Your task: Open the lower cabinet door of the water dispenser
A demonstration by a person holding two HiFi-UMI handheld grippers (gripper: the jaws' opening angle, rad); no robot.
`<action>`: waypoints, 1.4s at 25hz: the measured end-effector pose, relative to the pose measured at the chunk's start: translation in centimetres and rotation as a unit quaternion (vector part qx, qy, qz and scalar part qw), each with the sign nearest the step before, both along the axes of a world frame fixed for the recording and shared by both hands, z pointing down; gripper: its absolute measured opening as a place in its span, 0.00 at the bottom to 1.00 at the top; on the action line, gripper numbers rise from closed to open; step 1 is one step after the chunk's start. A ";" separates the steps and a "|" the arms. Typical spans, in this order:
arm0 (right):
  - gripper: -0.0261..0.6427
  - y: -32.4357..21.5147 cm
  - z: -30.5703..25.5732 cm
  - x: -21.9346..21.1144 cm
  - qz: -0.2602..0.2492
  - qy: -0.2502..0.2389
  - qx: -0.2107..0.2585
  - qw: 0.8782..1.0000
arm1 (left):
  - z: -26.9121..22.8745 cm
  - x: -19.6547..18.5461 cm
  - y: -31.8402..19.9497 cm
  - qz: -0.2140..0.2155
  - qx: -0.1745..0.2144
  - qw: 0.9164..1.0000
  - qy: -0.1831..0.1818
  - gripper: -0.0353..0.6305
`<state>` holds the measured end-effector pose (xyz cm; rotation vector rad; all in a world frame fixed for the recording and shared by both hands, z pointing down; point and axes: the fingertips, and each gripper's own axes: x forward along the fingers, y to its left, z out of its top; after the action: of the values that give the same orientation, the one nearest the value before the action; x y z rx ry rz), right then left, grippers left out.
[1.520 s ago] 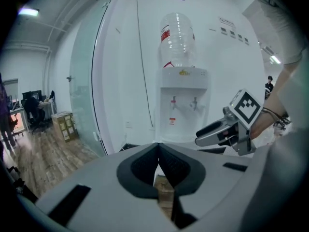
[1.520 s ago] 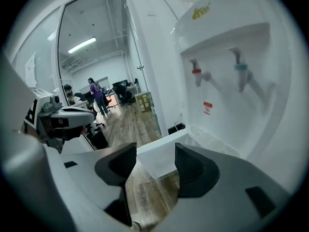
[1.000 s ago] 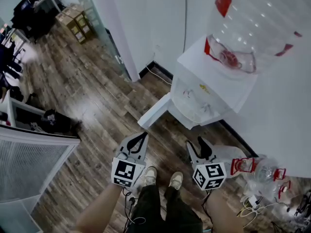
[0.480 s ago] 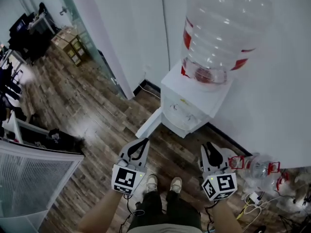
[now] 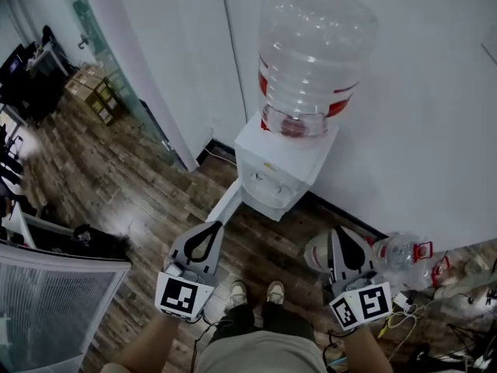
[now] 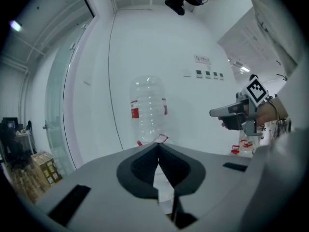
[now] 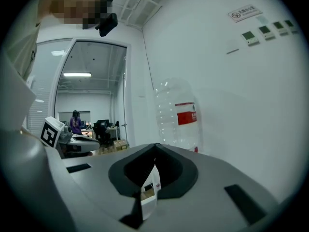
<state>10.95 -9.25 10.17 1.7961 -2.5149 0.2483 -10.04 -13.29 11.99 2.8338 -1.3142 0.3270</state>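
Low in the frame, the left gripper (image 5: 210, 230) and right gripper (image 5: 340, 236) point side by side toward the water dispenser (image 5: 273, 169) at centre. Both jaws are clenched on nothing.

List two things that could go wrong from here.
1. The lower door appears to stand open over the floor ahead of the shoes; a step forward might catch it.
2. Cables and a spare bottle lie on the floor right of the shoes; feet could snag or knock them.
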 end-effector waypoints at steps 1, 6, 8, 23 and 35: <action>0.05 0.5 -1.1 0.0 0.000 0.002 0.007 1.000 | -1.3 0.2 0.2 0.003 0.005 1.000 0.008 0.06; 0.05 2.9 -6.2 -0.5 -0.002 0.002 0.039 0.999 | -6.9 0.7 1.7 0.010 0.040 0.999 0.026 0.06; 0.05 3.9 -7.7 -0.9 -0.004 0.005 0.047 0.999 | -8.7 0.6 2.6 0.010 0.050 0.998 0.026 0.06; 0.05 7.6 -13.8 -3.1 0.002 0.014 0.090 0.996 | -13.8 -1.2 6.1 0.036 0.110 0.993 -0.009 0.06; 0.05 7.0 -14.2 -4.8 -0.007 0.028 0.097 0.995 | -13.9 -2.1 5.2 0.035 0.110 0.993 -0.012 0.06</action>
<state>6.13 -2.26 -4.08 1.8203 -2.5910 -0.0482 -12.15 -8.10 -1.87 3.0718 -1.3341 0.2307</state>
